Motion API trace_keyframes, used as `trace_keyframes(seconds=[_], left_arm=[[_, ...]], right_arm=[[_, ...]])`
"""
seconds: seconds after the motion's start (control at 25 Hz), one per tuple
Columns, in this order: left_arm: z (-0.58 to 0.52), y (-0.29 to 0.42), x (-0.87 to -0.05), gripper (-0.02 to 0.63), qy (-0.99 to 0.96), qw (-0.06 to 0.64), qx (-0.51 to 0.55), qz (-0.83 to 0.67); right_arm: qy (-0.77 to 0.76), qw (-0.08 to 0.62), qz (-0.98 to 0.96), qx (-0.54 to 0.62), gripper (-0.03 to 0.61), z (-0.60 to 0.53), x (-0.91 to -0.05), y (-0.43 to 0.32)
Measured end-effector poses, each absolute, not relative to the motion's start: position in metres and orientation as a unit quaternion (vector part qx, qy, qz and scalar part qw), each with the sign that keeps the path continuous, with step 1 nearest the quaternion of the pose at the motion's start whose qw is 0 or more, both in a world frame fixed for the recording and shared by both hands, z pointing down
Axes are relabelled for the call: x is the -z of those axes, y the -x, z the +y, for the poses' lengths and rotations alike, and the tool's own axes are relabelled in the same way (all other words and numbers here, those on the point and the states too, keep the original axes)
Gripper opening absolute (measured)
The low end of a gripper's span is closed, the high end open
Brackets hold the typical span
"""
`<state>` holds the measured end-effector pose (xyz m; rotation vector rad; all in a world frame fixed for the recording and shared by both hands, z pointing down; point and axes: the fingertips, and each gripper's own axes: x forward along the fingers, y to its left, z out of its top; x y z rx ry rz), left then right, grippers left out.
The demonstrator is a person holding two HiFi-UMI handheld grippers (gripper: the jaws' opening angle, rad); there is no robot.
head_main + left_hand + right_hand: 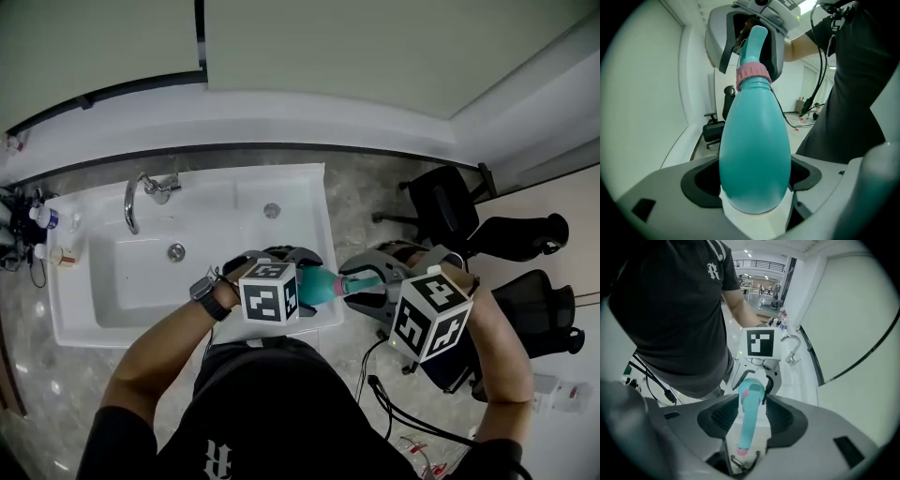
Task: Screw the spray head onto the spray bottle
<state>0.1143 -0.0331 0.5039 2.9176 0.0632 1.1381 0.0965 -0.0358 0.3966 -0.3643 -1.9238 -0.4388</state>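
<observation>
Teal from end to end, the spray bottle [754, 150] is clamped by its fat body in the left claw [302, 281], both pads pressing its sides. A pink collar [753, 75] rings its neck, and the spray head [749, 420] sits on top of it.

Only the head view shows the setting. The bottle lies almost level between the two claws, over the front right corner of a white sink [103, 309] with a chrome faucet [141, 192]. Black chairs [441, 202] stand to the right, and small bottles [42, 217] sit at the far left edge.

From the left gripper view, the bottle's neck runs up into the right claw [375, 286], whose grey shell frames the head.

What the right gripper view adds is the gap. Its jaws stand narrowly apart around the spray head, with slivers of space beside the stem, so they are not pressing on it. Beyond them it shows the left claw's marker cube [761, 343] and the person's dark shirt.
</observation>
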Motion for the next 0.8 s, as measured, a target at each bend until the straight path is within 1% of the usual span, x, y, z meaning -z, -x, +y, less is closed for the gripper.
trace_keyframes(seconds=[0.16, 0.28, 0.6, 0.72, 0.8], left_arm=[[-0.028, -0.116, -0.497, 0.407, -0.937, -0.006, -0.346, 0.034], [-0.027, -0.115, -0.495, 0.407, -0.941, -0.004, -0.336, 0.038], [-0.027, -0.114, -0.498, 0.407, -0.938, -0.012, -0.344, 0.040], [-0.042, -0.111, -0.502, 0.407, -0.931, -0.019, -0.363, -0.013], [-0.055, -0.109, -0.508, 0.407, -0.917, -0.023, -0.392, -0.064]], right_arm=[[0.161, 0.527, -0.819, 0.158, 0.173, -0.032, -0.394, -0.094], [0.164, 0.525, -0.821, 0.154, 0.133, -0.029, -0.394, -0.092], [0.145, 0.542, -0.811, 0.163, 0.132, -0.026, -0.399, -0.088], [0.083, 0.571, -0.807, 0.124, 0.129, -0.037, -0.403, -0.088], [0.029, 0.582, -0.810, 0.063, 0.129, -0.046, -0.407, -0.088]])
